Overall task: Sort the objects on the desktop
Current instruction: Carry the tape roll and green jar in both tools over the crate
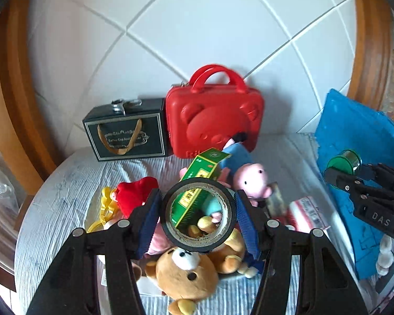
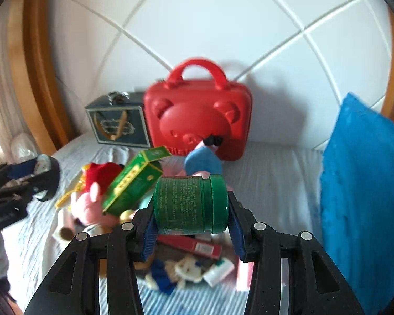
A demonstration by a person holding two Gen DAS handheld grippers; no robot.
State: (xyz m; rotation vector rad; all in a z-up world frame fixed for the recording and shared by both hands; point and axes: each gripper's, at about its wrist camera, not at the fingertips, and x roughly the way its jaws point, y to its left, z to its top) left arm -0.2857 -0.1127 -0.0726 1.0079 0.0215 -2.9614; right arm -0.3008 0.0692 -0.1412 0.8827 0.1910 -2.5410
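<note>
Left gripper [image 1: 199,216] pinching tape roll [image 1: 199,214], hole facing camera, above toy pile; right gripper [image 2: 191,206] clamping green jar [image 2: 190,204], long axis crosswise, lid at 3 o'clock; blue mat [image 2: 365,183] at 3 o'clock, nearer right gripper

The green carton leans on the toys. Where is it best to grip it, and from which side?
Probably across the two long side faces of the green carton, near its raised, open-flap end, coming from above; that end is clear, the lower end sits among toys.
</note>
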